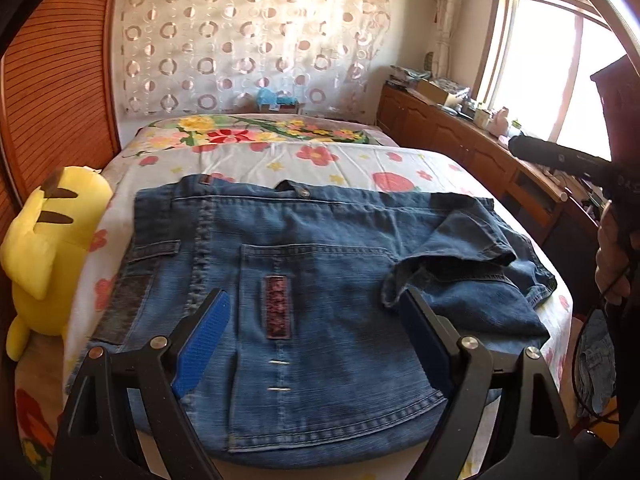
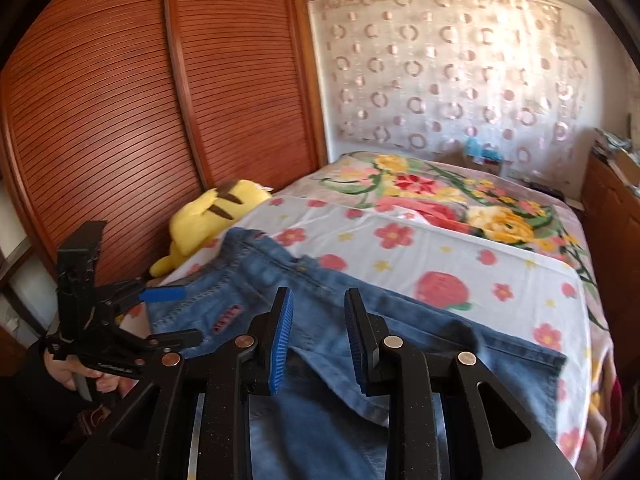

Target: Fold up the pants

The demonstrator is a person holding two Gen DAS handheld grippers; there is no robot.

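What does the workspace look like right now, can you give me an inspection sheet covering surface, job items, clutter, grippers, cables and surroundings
Surface: bed with a floral sheet, partly covered by the work.
Job's things: blue jeans laid flat across the bed, waistband away from the camera, one leg folded back over the right side with its hem bunched.
Clutter: yellow plush toy at the bed's left edge, beside the jeans.
Grippers: left gripper open above the jeans, holding nothing; right gripper open, fingers apart over the denim, holding nothing.
Cables: dark cable hanging at the bed's right side.
Surroundings: slatted wooden wardrobe doors, circle-pattern curtain, wooden cabinets under a bright window.
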